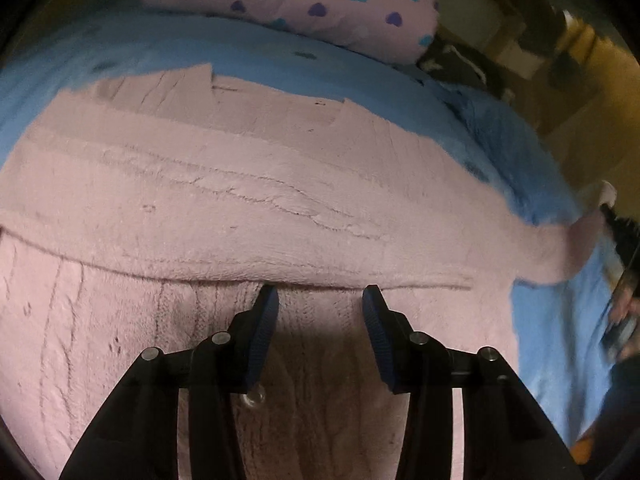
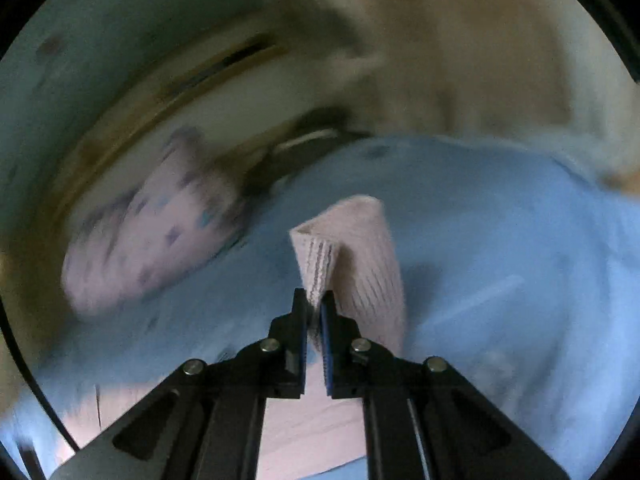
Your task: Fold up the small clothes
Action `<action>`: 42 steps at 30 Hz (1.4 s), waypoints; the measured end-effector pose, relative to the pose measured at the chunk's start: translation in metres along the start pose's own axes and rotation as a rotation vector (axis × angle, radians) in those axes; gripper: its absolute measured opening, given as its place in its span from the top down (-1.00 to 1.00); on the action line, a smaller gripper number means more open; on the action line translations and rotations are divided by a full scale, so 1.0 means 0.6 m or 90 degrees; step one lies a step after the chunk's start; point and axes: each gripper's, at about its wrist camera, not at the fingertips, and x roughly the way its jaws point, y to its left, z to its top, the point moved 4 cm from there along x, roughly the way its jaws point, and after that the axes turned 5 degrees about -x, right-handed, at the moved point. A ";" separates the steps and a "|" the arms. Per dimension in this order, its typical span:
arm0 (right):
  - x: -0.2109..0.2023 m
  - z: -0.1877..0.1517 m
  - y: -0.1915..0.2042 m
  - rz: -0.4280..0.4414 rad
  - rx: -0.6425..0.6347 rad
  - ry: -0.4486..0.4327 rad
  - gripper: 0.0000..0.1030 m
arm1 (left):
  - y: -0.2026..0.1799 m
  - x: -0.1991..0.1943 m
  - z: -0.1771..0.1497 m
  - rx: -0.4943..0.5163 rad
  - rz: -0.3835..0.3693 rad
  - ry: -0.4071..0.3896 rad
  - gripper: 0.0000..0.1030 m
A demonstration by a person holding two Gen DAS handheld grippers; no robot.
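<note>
Pink sweater (image 1: 224, 200) cuff (image 2: 320, 272) pinched between right gripper (image 2: 315, 300) jaws.

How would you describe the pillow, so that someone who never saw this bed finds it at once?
Start from the blue blanket that covers the bed, with the plain pink sweater spread on it. Beyond the sweater, at the far edge, lies the pillow. It alone is pink with purple and teal hearts.

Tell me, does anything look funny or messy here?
Nothing is spilled or torn. The pink sweater lies on the blue blanket, one sleeve pulled up, pinched in the right hand-held gripper.
</note>
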 end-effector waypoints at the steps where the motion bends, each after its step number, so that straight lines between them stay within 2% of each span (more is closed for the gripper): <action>1: 0.003 -0.012 0.050 0.015 -0.053 0.021 0.88 | 0.003 -0.001 0.002 -0.012 -0.004 0.001 0.53; 5: 0.027 -0.088 0.217 0.100 -0.212 0.103 0.88 | 0.014 -0.004 0.006 -0.056 -0.025 0.001 0.53; 7: 0.037 -0.127 0.289 0.150 -0.245 0.148 0.88 | 0.016 -0.003 0.008 -0.064 -0.034 0.006 0.53; 11: 0.035 -0.192 0.387 0.215 -0.300 0.186 0.88 | 0.019 -0.001 0.012 -0.089 -0.066 0.025 0.50; 15: 0.047 -0.255 0.426 0.257 -0.287 0.251 0.85 | 0.015 0.001 0.018 -0.120 -0.122 0.041 0.29; 16: 0.049 -0.273 0.428 0.274 -0.286 0.288 0.76 | 0.011 0.001 0.018 -0.124 -0.141 0.047 0.27; 18: 0.053 -0.289 0.433 0.321 -0.289 0.343 0.71 | -0.001 0.001 0.020 -0.129 -0.177 0.058 0.23; 19: 0.048 -0.286 0.432 0.351 -0.288 0.355 0.66 | -0.008 0.000 0.020 -0.123 -0.186 0.057 0.18; 21: 0.027 -0.270 0.427 0.387 -0.268 0.335 0.48 | -0.022 0.001 0.022 -0.106 -0.194 0.053 0.14; 23: 0.015 -0.245 0.408 0.374 -0.240 0.300 0.06 | -0.041 0.017 0.027 -0.097 -0.230 0.055 0.14; 24: 0.013 -0.235 0.399 0.348 -0.244 0.289 0.02 | -0.051 0.028 0.033 -0.094 -0.235 0.058 0.14; 28: 0.016 -0.213 0.357 0.180 -0.293 0.265 0.01 | -0.087 0.069 0.037 -0.072 -0.233 0.075 0.15; 31: 0.022 -0.202 0.330 0.129 -0.265 0.272 0.01 | -0.103 0.067 0.021 -0.024 -0.218 0.068 0.15; 33: 0.031 -0.202 0.314 0.105 -0.254 0.286 0.01 | -0.107 0.066 0.017 -0.008 -0.204 0.075 0.25; 34: 0.044 -0.203 0.312 0.090 -0.252 0.290 0.01 | -0.106 0.068 0.017 -0.008 -0.188 0.088 0.54; 35: 0.050 -0.200 0.305 0.072 -0.248 0.295 0.01 | -0.104 0.071 0.019 -0.003 -0.151 0.095 1.00; 36: 0.055 -0.200 0.300 0.050 -0.242 0.303 0.01 | -0.101 0.072 0.020 0.004 -0.128 0.100 1.00; 39: 0.100 -0.199 0.291 -0.035 -0.192 0.352 0.01 | -0.096 0.054 0.035 0.008 -0.146 0.085 1.00; 42: 0.098 -0.201 0.280 -0.029 -0.113 0.370 0.01 | -0.096 0.014 0.059 0.016 -0.156 0.056 1.00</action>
